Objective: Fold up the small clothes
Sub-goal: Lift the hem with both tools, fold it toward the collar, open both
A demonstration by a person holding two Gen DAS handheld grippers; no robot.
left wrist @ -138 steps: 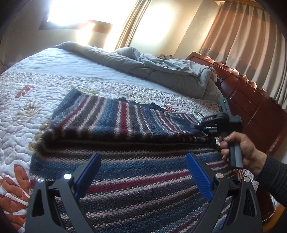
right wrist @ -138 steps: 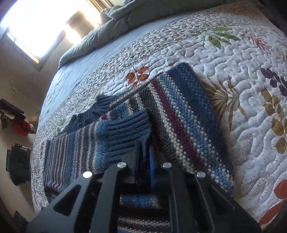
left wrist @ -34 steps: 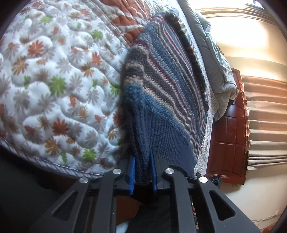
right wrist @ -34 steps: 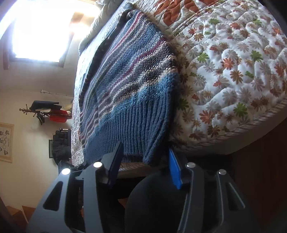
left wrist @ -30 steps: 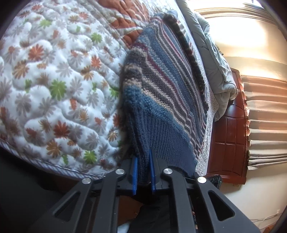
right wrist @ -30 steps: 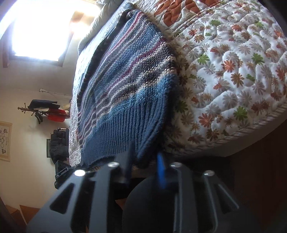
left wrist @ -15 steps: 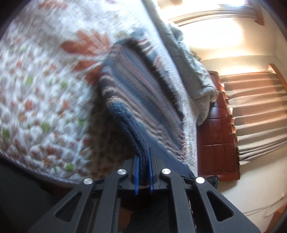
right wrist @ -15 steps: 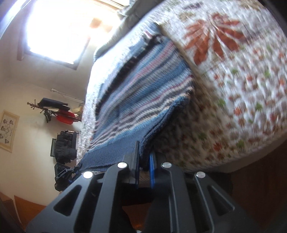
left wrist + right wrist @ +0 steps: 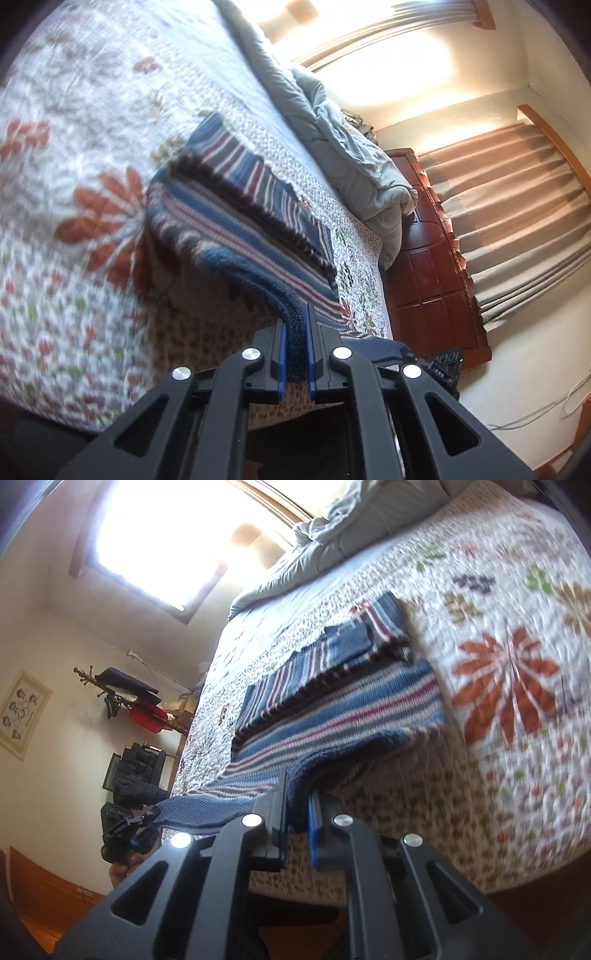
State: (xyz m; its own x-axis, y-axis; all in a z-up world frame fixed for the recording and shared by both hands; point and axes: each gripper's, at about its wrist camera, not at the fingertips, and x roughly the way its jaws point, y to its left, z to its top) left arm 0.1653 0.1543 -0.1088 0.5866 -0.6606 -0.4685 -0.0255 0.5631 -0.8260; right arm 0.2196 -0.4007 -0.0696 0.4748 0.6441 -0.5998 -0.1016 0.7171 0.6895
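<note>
A striped knitted sweater in blue, red and grey lies on the quilted bed, its sleeves folded in at the far end. My left gripper is shut on one corner of the ribbed blue hem, lifted off the quilt. My right gripper is shut on the other hem corner of the sweater. The hem hangs taut between both grippers above the bed edge, and the near half is raised with shadow beneath. The other gripper shows at the lower left of the right wrist view.
The floral quilt covers the bed, with a rumpled grey duvet at the far end. A dark wooden footboard and curtains stand on one side. A coat rack and a bright window are on the other.
Both grippers have risen with the sweater's hem, lifting its near half off the quilt's hanging side. The right jaws, open around the hem a second ago, have shut on it.
</note>
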